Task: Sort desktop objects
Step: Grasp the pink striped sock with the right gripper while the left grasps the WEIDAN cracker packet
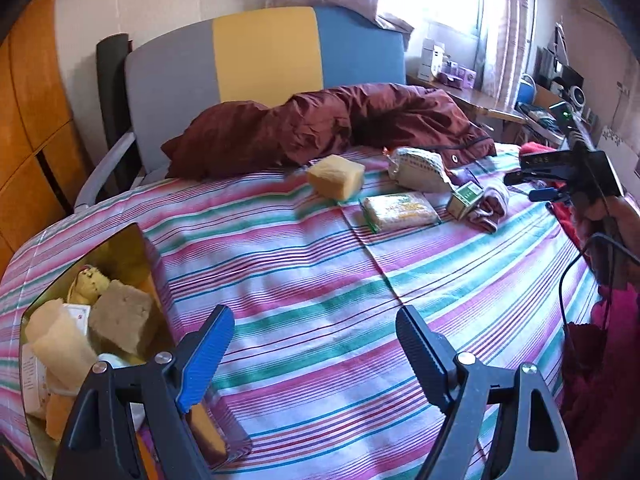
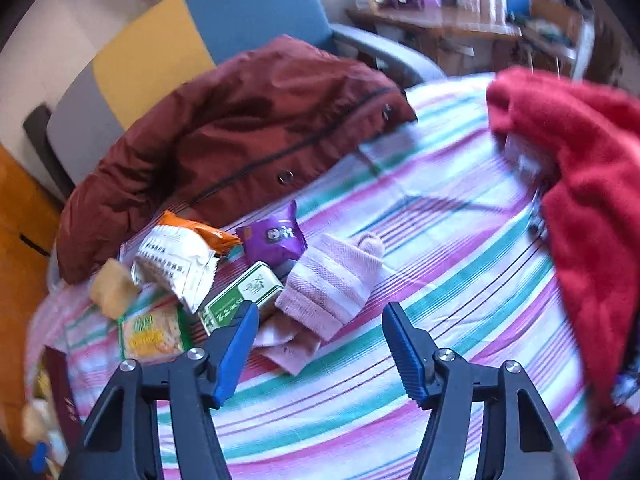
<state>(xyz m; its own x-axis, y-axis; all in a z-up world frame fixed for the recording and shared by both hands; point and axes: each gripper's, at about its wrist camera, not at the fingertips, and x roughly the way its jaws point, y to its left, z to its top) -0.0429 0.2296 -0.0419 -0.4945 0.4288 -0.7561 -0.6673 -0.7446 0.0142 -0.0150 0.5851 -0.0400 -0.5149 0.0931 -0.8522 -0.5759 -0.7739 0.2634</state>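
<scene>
My left gripper [image 1: 316, 332] is open over the striped cloth [image 1: 320, 280], with nothing between its fingers. A gold tin [image 1: 132, 248] holding sponges and packets lies at its left. Further off lie a yellow sponge [image 1: 336, 176], a cracker pack [image 1: 400, 210], a green box [image 1: 464, 198] and a pink sock [image 1: 494, 206]. My right gripper [image 2: 320, 328] is open and empty just short of the pink sock [image 2: 336, 280]. Left of the sock sit the green box [image 2: 244, 296], a purple packet [image 2: 274, 238], a white and orange snack bag [image 2: 176, 260] and the cracker pack [image 2: 154, 332].
A maroon jacket [image 1: 320, 124] lies across the far side of the cloth, in front of a grey, yellow and blue chair back [image 1: 264, 52]. A red fleece [image 2: 580, 180] is heaped at the right. A cluttered desk [image 1: 480, 100] stands by the window.
</scene>
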